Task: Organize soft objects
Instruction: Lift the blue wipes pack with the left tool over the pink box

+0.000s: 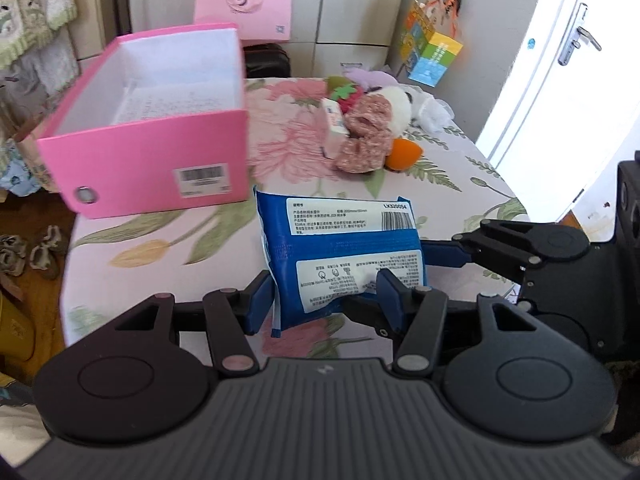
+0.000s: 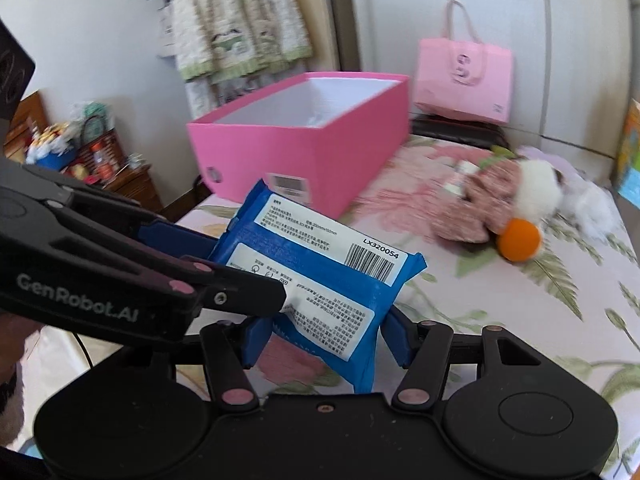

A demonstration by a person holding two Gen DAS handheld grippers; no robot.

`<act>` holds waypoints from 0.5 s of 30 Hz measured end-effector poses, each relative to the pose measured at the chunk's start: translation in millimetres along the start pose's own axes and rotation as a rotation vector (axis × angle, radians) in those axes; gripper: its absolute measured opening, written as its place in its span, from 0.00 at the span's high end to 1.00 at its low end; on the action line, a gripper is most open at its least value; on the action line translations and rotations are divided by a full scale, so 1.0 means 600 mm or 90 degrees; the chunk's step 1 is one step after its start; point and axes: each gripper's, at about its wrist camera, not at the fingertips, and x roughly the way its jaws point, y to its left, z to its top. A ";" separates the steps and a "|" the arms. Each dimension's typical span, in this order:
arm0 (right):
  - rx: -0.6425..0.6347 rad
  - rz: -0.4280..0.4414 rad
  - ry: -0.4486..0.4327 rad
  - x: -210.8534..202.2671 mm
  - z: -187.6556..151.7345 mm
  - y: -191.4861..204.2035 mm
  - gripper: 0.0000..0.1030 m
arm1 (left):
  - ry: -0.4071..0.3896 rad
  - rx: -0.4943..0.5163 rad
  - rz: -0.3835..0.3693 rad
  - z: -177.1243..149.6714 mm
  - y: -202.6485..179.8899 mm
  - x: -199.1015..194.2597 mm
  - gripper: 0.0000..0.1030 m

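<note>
Left gripper (image 1: 324, 300) clamping blue wet-wipes pack (image 1: 340, 248) at its 6 o'clock edge. Right gripper (image 2: 324, 336) pinching same pack, pink box (image 1: 152, 160) lying toward 11 o'clock.

floral-covered table (image 1: 460, 160), open pink box (image 1: 152, 168), heap of plush toys (image 1: 372, 120), orange ball (image 2: 519, 239)

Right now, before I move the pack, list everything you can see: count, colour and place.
wipes pack: one, blue with white labels, raised over the near table edge, clamped by both grippers
shoe box: one, pink, open, left on table
soft toy pile: one heap, pink, white, purple, far right on table
orange ball: one, beside the pile
tablecloth: one, floral, covering table
paper bag: one, pink, behind table
left gripper: black, blue pads, shut on pack
right gripper: same, shut on pack
</note>
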 end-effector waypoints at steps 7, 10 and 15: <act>-0.056 0.031 -0.007 0.002 0.040 0.053 0.37 | -0.014 -0.027 0.021 0.008 0.047 -0.053 0.47; -0.072 0.045 -0.010 0.004 0.066 0.066 0.37 | -0.024 -0.033 0.030 0.022 0.065 -0.070 0.47; -0.103 0.060 -0.032 0.013 0.119 0.081 0.37 | -0.054 -0.028 0.040 0.061 0.097 -0.087 0.47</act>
